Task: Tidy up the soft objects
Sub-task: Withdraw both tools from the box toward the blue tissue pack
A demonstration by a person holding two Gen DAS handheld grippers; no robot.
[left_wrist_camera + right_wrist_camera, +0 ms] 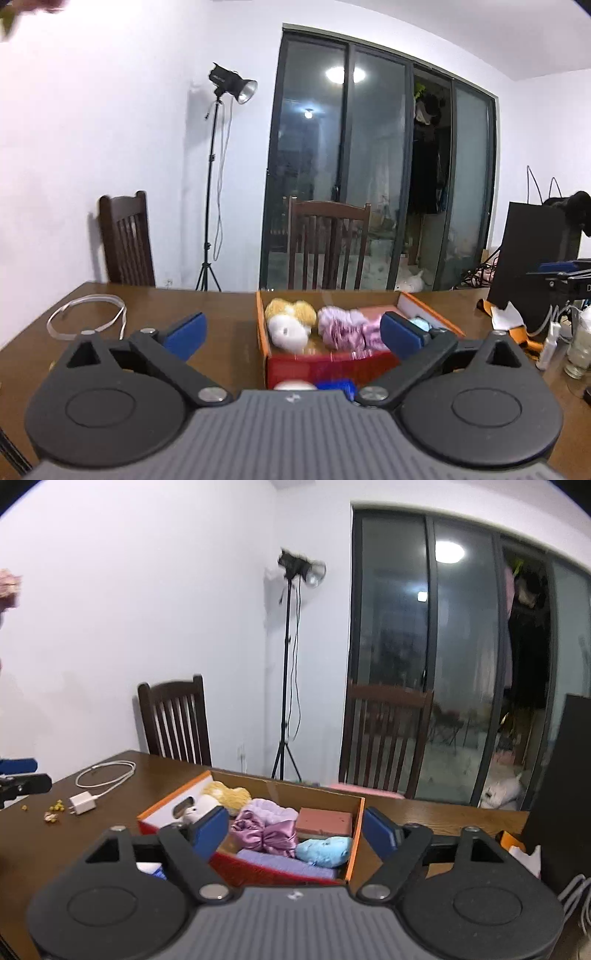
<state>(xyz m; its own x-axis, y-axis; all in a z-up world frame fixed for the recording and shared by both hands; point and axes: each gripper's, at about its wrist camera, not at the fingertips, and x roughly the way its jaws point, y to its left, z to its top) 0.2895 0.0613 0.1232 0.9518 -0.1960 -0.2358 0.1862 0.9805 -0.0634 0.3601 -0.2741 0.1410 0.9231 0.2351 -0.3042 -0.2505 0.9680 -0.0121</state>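
An open cardboard box (354, 830) with orange rim and red front stands on the wooden table; it also shows in the left wrist view (261, 332). Inside lie a yellow-and-white plush (225, 794) (288, 321), pink and purple satin scrunchies (266, 827) (347, 326), a light blue soft toy (325, 851), a purple towel (284, 864) and a pink block (325, 821). My left gripper (291, 332) is open and empty above the box's near side. My right gripper (295, 830) is open and empty, just in front of the box.
A white charger with coiled cable (99, 779) and small yellow crumbs (55, 808) lie on the table's left. Two wooden chairs (177, 720) stand behind. A black monitor (532, 258), a glass (580, 350) and cables sit at the right. A light stand (214, 184) stands by the wall.
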